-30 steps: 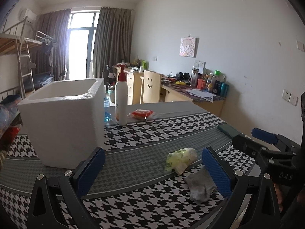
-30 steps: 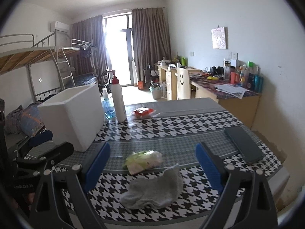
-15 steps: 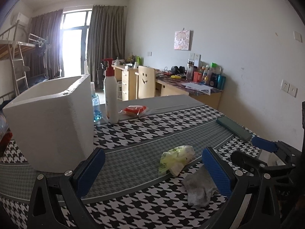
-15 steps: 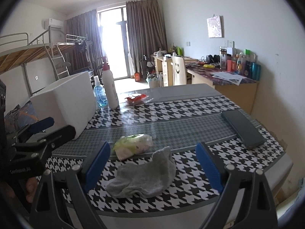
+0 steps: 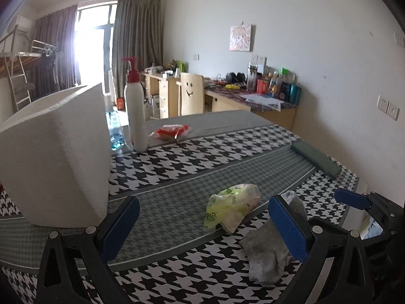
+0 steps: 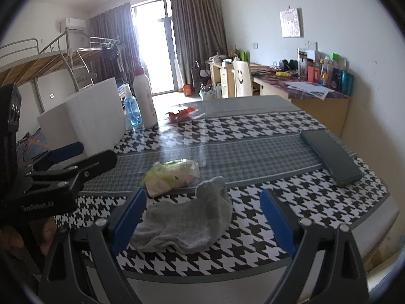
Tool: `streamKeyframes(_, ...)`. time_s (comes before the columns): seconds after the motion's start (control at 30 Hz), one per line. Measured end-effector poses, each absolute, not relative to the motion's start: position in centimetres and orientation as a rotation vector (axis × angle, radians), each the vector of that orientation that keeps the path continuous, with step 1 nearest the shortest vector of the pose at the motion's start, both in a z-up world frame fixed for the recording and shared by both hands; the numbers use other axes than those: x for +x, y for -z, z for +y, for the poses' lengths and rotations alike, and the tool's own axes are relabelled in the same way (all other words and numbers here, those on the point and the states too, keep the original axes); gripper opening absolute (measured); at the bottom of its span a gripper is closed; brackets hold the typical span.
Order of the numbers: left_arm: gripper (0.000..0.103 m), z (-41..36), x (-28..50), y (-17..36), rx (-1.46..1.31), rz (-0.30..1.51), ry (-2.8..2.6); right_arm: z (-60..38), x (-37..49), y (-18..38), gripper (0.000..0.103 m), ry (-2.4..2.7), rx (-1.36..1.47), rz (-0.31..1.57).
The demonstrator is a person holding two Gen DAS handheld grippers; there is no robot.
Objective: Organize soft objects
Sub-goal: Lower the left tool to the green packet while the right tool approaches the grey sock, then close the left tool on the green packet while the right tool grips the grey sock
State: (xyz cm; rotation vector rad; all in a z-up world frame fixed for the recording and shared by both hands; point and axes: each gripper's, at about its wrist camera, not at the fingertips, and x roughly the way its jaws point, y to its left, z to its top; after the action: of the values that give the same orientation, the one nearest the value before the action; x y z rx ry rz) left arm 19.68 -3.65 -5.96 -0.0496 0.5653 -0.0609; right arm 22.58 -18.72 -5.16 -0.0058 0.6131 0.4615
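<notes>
The grey sock [image 6: 187, 221] lies crumpled near the worktop's [image 6: 253, 157] front edge, toward its right half, and the crinkled yellow-green packet [image 6: 172, 176] sits just behind it, touching or nearly so. Both rest loose on the houndstooth cover, nothing gripping them, so the sorting looks to me barely begun.

The white foam box [image 5: 55, 157] stands open-topped at the left side of the worktop, well apart from the pair. I'd guess it is meant as the bin for soft things, which would explain why it sits empty-handed reach away. Behind it a white pump bottle [image 5: 136, 111] and a small blue bottle [image 6: 131, 111] stand near the far edge, with a red snack packet [image 5: 170, 131] just beside them. A dark flat case [image 6: 331, 157] lies along the right edge.

The right tool [image 6: 202, 217] is held low and level over the front edge, its blue pads spread wide and straddling the sock, gripping nothing; it seems lined up to take it. The left tool [image 5: 202, 228] hangs to the left of it, aimed between box and packet, pads likewise spread and empty. Of the person, only part of a hand [image 6: 48, 233] shows behind the left tool.
</notes>
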Motion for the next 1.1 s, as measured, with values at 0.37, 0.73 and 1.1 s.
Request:
streamKeyframes(0.37,0.102,-4.8,22.5,7.4,-0.005,0.656,0.077,-19.2,23.3,6.3,0.094,-0.497,0.003,0.650)
streamKeyframes(0.73,0.098,-5.8,24.7,8.4,0.007,0.707,0.119,-19.3,23.8,7.2,0.094,-0.539,-0.024,0.680)
streamKeyframes(1.1,0.085,-6.2,26.4,10.1,0.019,0.785,0.164,-19.1,24.1,7.6,0.093,-0.562,-0.038,0.709)
